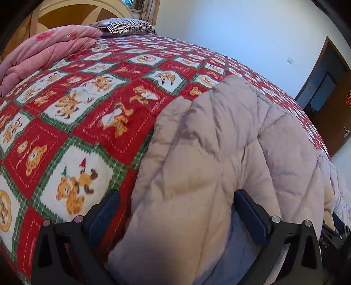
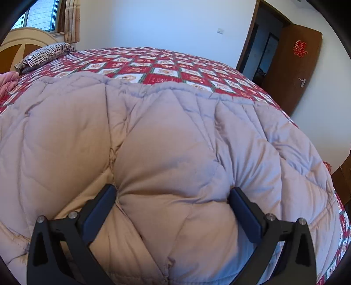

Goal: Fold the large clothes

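- at the far left of the left wrist view, a folded pink quilt lies near the head of the bed, with a striped pillow just beyond it against the headboard.
- the red, white and green bedspread, printed with teddy bears, covers the bed and fills the left half of that view.
- the left gripper has its jaws spread wide; a puffy fold of the padded pale pink coat bulges up between the fingers, but the pads are not pressed together on it. the left finger sits over the bedspread just beside the coat's edge, and the right one is against the coat.
- the coat lies on the bedspread at the near side of the bed, and part of it drapes toward the right edge.
- in the right wrist view the coat spreads across almost the whole frame, its far hem running left to right with bedspread showing beyond it.
- the right gripper is likewise spread wide, both fingers sunk into the quilted surface with a mound of coat between them, not pinched.
- at the right stands an open wooden door with a red paper decoration on it.
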A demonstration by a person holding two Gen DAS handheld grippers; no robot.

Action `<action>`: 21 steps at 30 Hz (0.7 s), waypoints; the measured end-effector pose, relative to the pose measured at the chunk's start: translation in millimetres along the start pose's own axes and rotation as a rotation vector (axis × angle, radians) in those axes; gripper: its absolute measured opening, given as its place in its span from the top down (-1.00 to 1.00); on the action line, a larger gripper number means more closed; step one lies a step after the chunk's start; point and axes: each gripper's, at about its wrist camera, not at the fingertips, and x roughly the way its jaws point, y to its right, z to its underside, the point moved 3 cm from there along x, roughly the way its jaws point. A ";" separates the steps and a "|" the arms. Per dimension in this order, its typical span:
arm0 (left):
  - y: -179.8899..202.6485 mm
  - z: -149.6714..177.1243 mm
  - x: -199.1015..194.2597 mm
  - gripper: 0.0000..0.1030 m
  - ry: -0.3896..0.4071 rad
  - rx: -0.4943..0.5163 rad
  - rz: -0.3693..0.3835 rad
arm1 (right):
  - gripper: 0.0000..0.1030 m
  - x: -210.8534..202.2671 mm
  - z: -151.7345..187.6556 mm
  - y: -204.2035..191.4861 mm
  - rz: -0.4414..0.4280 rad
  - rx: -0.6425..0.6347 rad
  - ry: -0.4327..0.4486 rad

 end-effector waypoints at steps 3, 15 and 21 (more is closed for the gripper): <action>-2.7 9.4 -9.1 -0.98 -0.012 0.009 0.004 | -1.00 0.7 0.3 3.6 0.000 0.002 0.000; -2.8 23.1 -18.5 -0.98 -0.005 0.047 0.022 | -1.00 -52.3 46.8 9.1 -0.038 0.015 0.040; 2.9 24.9 -13.6 -0.98 -0.012 0.102 0.005 | -1.00 -43.7 46.1 -0.7 -0.010 0.003 0.044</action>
